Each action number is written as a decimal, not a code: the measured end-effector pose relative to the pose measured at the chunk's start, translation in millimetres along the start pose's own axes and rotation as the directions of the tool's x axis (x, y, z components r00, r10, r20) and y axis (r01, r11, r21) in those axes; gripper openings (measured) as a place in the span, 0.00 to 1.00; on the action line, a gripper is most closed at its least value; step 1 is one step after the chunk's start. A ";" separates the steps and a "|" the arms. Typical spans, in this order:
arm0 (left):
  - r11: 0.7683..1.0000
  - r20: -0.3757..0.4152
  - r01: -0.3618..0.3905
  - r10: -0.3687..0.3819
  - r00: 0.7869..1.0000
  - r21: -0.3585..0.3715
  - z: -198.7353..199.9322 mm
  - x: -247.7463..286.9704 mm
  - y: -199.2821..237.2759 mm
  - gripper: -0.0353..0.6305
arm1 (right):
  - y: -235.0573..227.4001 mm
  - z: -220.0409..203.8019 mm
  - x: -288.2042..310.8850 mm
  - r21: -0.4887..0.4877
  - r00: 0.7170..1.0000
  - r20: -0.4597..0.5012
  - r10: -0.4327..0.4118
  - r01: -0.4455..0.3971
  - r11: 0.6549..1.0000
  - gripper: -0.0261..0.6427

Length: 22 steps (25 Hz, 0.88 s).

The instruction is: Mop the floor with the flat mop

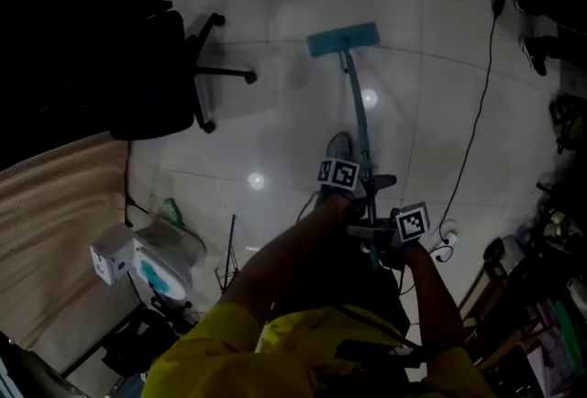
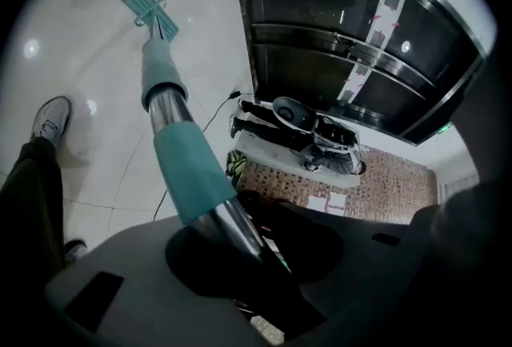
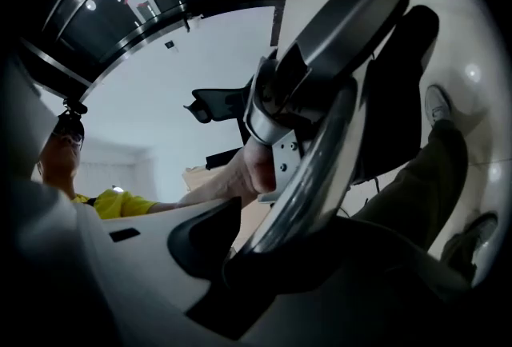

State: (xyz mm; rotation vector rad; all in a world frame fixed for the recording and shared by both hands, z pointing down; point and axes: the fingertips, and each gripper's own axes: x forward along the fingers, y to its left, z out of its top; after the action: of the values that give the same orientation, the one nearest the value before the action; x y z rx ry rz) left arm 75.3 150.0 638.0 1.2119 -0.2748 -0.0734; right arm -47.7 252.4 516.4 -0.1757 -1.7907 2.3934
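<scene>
A flat mop with a teal head (image 1: 343,38) lies flat on the white tiled floor (image 1: 275,112) ahead of me. Its pole (image 1: 359,121) runs back toward my hands. My left gripper (image 1: 353,194) is shut on the mop pole, just below the teal sleeve (image 2: 188,169). The mop head (image 2: 142,3) shows far off in the left gripper view. My right gripper (image 1: 390,236) is shut on the upper metal pole (image 3: 320,169), nearer my body. A hand (image 3: 248,169) shows beside the pole in the right gripper view.
A black office chair (image 1: 156,75) stands at the left. A black cable (image 1: 477,112) runs across the floor at the right. A white device (image 1: 160,259) sits near my left side, clutter (image 1: 541,277) at the right. My shoe (image 2: 50,120) is on the floor.
</scene>
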 end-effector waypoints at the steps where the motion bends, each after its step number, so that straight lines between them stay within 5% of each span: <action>1: 1.000 0.003 -0.007 0.007 1.000 0.004 12.8 -0.1 5.5 0.24 | -6.6 11.5 1.9 0.001 1.000 -0.003 -0.010 0.010 1.000 0.23; 10: 0.994 -0.006 -0.035 0.036 0.999 0.108 191.3 7.1 2.8 0.25 | -35.9 185.5 0.6 -0.121 0.997 0.025 -0.067 0.070 0.990 0.20; 13: 0.992 0.000 -0.028 0.028 1.000 0.122 225.7 10.6 -5.0 0.25 | -24.2 216.6 3.6 -0.074 0.999 0.039 -0.007 0.010 0.997 0.19; 17: 0.994 -0.006 -0.042 0.042 0.999 0.096 181.8 15.8 -11.8 0.25 | 0.9 174.4 -1.0 -0.005 0.996 0.055 0.071 -0.070 0.998 0.19; 22: 0.997 -0.096 -0.077 0.078 0.992 0.023 0.6 26.3 -0.9 0.25 | 4.5 9.9 -22.3 0.140 0.994 0.103 0.029 -0.044 0.989 0.19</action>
State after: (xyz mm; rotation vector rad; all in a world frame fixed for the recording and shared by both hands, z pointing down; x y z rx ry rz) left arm 100.5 143.9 641.9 1.2188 -0.2378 0.0555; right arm -27.7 237.6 515.0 -0.0726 -1.6617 2.5878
